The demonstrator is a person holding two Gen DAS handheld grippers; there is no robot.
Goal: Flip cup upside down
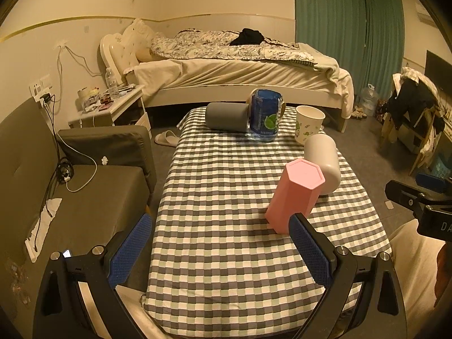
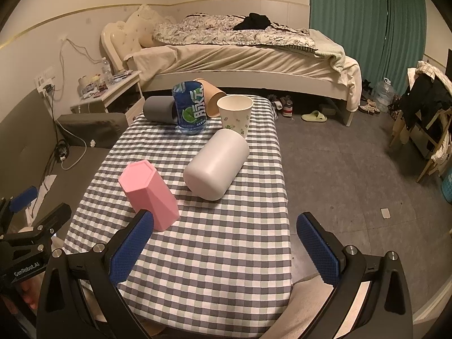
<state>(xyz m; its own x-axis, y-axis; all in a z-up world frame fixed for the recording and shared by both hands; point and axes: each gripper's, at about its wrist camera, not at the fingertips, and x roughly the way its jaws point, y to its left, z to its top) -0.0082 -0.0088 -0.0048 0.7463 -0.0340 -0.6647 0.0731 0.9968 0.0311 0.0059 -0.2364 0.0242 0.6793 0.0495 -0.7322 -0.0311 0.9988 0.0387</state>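
A pink hexagonal cup (image 1: 293, 195) (image 2: 149, 193) stands upside down on the checked tablecloth (image 1: 226, 197), closed base up. A white cup (image 1: 323, 163) (image 2: 216, 163) lies on its side behind it. A paper cup (image 1: 308, 123) (image 2: 235, 114) stands upright, mouth up. A grey cup (image 1: 226, 115) (image 2: 158, 109) lies on its side at the far end. My left gripper (image 1: 220, 226) is open and empty, its right finger just in front of the pink cup. My right gripper (image 2: 224, 226) is open and empty, its left finger beside the pink cup.
A blue bottle-wrap pack (image 1: 265, 114) (image 2: 190, 107) and a tan cup (image 2: 210, 96) sit at the table's far end. A grey sofa (image 1: 93, 197) is left of the table, a bed (image 1: 240, 65) behind, a chair with clothes (image 1: 415, 113) at right.
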